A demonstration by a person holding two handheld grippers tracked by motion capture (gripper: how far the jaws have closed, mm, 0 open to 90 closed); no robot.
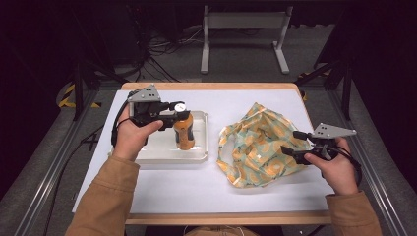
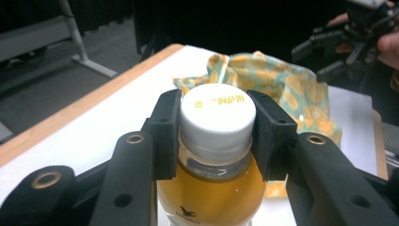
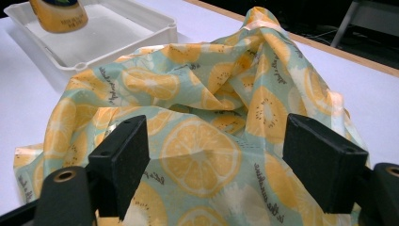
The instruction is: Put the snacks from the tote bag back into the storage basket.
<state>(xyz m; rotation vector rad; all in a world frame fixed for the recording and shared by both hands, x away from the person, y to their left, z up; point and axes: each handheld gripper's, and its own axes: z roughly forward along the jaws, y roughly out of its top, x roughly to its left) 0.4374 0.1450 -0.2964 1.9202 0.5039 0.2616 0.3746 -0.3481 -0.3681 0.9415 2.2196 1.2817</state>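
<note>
1. White worktop (image 1: pixel 206 187) carries everything we handle.
2. Lemon-print bag (image 1: pixel 260 142) lies crumpled ahead of our right gripper (image 1: pixel 295 142), jaws wide apart, nothing gripped; bagging remains.
3. Tray (image 1: pixel 199 156) sits beneath our left gripper (image 2: pixel 217 136).
4. Bottle (image 2: pixel 214 188) stands there, jaws clamped on its cap.

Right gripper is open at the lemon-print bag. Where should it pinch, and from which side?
Pinch the raised fold at the top of the bag, coming in level from the bag's right, where the right gripper is. The ridge stands up off the table; the flat cloth below gives no edge.
</note>
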